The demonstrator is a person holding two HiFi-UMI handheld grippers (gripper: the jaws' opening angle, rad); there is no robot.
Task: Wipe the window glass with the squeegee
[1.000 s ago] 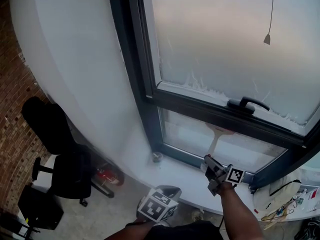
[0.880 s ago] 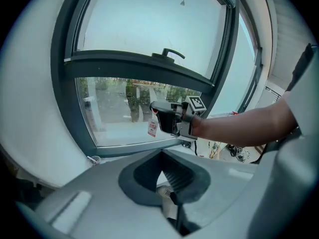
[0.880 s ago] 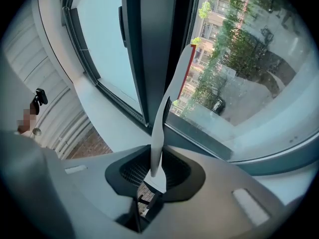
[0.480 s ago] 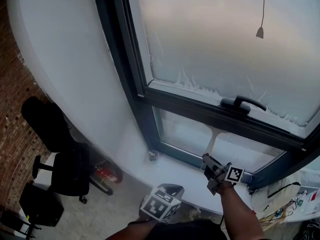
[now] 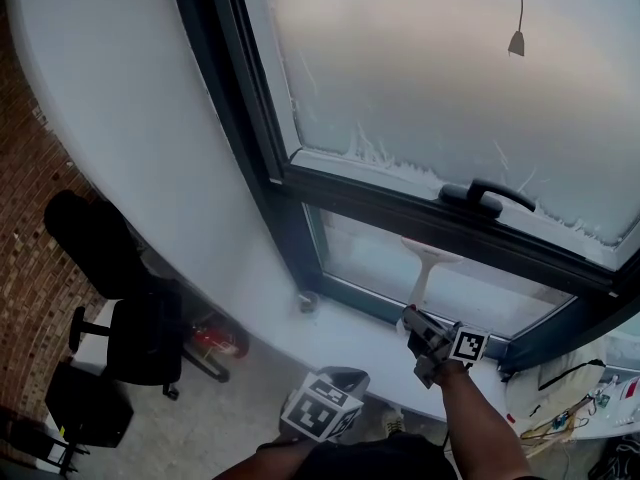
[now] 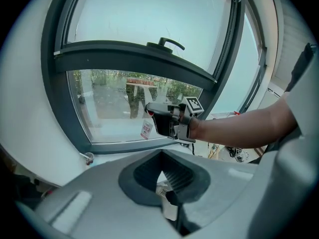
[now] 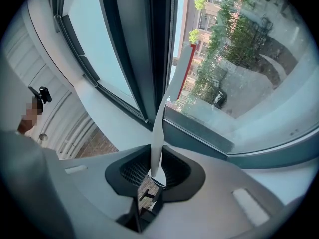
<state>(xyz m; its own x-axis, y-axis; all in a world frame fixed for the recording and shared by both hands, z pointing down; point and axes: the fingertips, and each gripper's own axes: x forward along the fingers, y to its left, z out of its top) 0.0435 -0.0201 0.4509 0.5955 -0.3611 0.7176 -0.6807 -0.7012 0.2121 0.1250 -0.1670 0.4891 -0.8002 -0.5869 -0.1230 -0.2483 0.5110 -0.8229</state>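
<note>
The window filled most of what I saw: a big frosted upper pane point(image 5: 430, 78) set in a dark frame point(image 5: 265, 138), with a thick dark crossbar point(image 5: 400, 213) parting it from the smaller, clear lower window glass point(image 5: 365, 258). A white curved wall point(image 5: 130, 118) ran down the left of the frame and turned into a white sill point(image 5: 340, 340) below the lower glass. A brick wall point(image 5: 25, 228) stood at the far left, and a black office chair point(image 5: 140, 340) was on the floor well below the sill, with something red point(image 5: 222, 340) just beside its base.

The squeegee point(image 5: 428, 268) was up on the lower glass. Its blade lay high on that pane, just under the crossbar, and its pale handle sloped down to my right tool point(image 5: 415, 323). In the right gripper view the right tool was clamped on the end of that handle, which stood up from between the pads towards the pane.

My left tool point(image 6: 167, 185) hung low and well apart from the glass, below the sill in the head view. Its jaws were together with nothing between them.

A black window handle point(image 5: 480, 196) sat on the crossbar, a small cord pull point(image 5: 517, 43) hung before the upper pane, and a little metal fitting point(image 5: 307, 301) rested on the sill near the frame's corner.
</note>
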